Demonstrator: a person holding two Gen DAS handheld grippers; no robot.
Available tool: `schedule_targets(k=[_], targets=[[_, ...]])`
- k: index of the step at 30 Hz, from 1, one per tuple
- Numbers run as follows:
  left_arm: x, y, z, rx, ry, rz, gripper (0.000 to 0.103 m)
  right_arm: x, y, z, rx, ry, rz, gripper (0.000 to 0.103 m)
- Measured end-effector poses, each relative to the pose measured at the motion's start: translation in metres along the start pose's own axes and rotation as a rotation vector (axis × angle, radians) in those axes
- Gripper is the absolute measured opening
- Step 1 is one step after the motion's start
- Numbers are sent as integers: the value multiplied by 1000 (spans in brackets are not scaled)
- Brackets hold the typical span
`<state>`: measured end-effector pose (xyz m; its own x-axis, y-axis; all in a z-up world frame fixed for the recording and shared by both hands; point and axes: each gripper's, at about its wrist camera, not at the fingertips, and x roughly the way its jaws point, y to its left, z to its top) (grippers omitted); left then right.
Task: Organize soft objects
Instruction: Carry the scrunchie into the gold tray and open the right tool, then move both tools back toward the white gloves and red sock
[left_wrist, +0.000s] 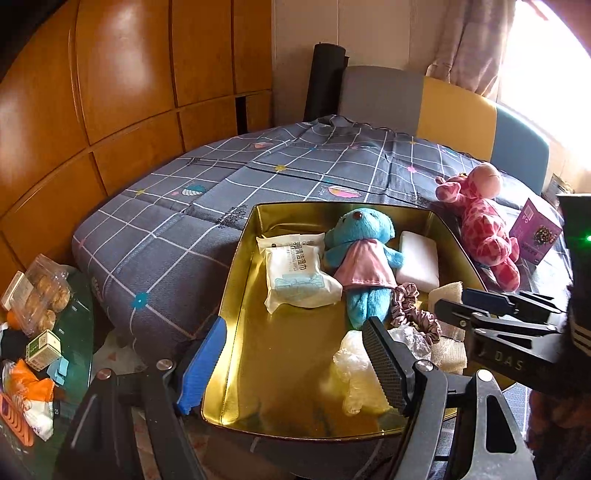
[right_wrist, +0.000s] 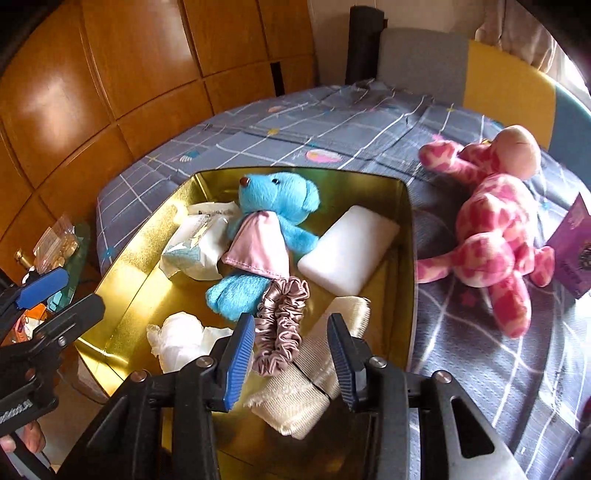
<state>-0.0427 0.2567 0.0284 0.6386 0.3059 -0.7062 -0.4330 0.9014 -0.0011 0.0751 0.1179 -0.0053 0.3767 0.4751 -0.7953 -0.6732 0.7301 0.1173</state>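
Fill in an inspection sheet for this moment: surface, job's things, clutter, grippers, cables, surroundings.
Surface: checked grey bedspread; gold tin resting on it.
Job's things: in the tin, blue teddy, wipes packs, white sponge, scrunchie, cream cloth, crumpled plastic; pink giraffe outside on the bedspread.
Clutter: purple box; snacks and packets on a side table.
Grippers: left gripper open over the tin's near edge; right gripper open, fingers astride scrunchie and cloth.
Cables: nothing seen.
Surroundings: wooden panels, curtain.

Blue teddy bear, pink-spotted giraffe
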Motion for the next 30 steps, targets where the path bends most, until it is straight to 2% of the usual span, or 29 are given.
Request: schedule_targets(k=[10,20,26,30], targets=[[-5,-7,-1,19,-8,-11,77,-38,-6,-12,-20,-89,-73,41],[-9,-22,1,53,-8,-28,77,-68,-21,-27,-47,-133,-139,41],[-10,-35,3,90,-10,-41,77,-87,-52,-41,-24,-137,-198,41],[-12,-48,7,120,-15,-61,77,-105,-85,-53,9,-135,-274,41]])
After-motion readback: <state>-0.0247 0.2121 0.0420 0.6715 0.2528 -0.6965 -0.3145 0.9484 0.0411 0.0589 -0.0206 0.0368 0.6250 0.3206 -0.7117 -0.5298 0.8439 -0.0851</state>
